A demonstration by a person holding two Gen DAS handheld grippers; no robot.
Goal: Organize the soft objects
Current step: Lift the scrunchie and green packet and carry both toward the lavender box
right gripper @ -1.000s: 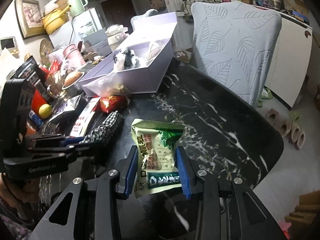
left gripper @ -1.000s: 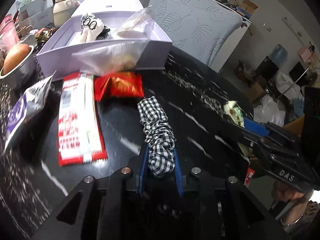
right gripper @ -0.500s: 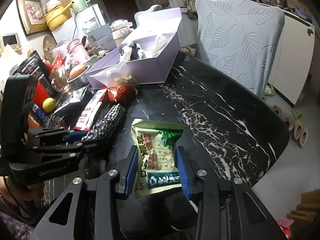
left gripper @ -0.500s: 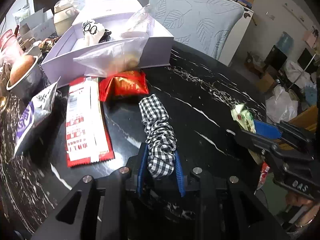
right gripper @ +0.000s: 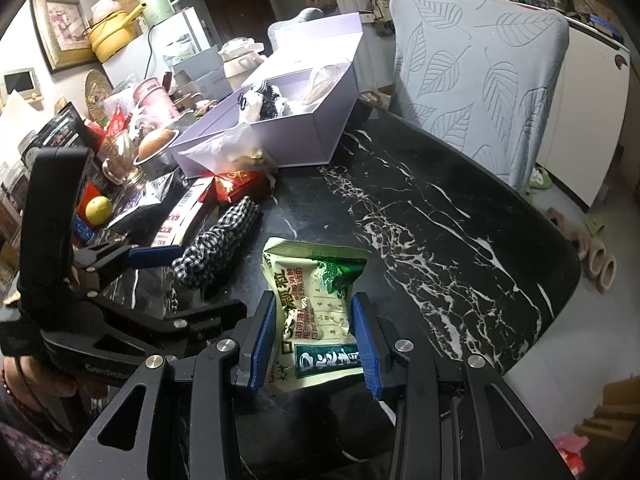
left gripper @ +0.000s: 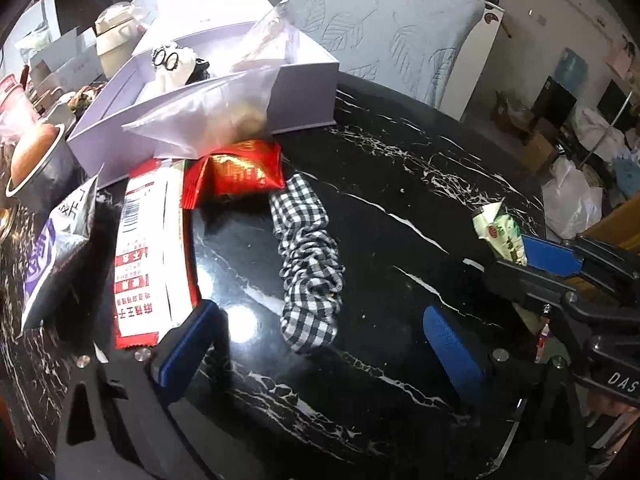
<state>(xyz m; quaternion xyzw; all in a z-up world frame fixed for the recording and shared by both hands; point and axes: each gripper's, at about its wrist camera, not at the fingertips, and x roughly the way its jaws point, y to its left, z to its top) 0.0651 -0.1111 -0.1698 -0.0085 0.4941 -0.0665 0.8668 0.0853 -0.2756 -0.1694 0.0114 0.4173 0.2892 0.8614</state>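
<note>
The left gripper [left gripper: 324, 344] is spread wide, empty, over the black table [left gripper: 400, 168]; a crumpled checked scrunchie [left gripper: 308, 264] lies between its fingers. A green packet [right gripper: 316, 312] is clamped by the right gripper [right gripper: 316, 344]

Glossy black marble-look table [left gripper: 400, 184]; soft gingham cloth scrunchie [left gripper: 308, 256] (matt); shiny foil red packet [left gripper: 240, 168].

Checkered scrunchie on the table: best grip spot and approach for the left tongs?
Pinch the checkered scrunchie across its narrow width at the bunched near end, coming in low along its length from the open left tongs. It lies flat and elongated on the black marble table, with its far end touching the red packet.
</note>
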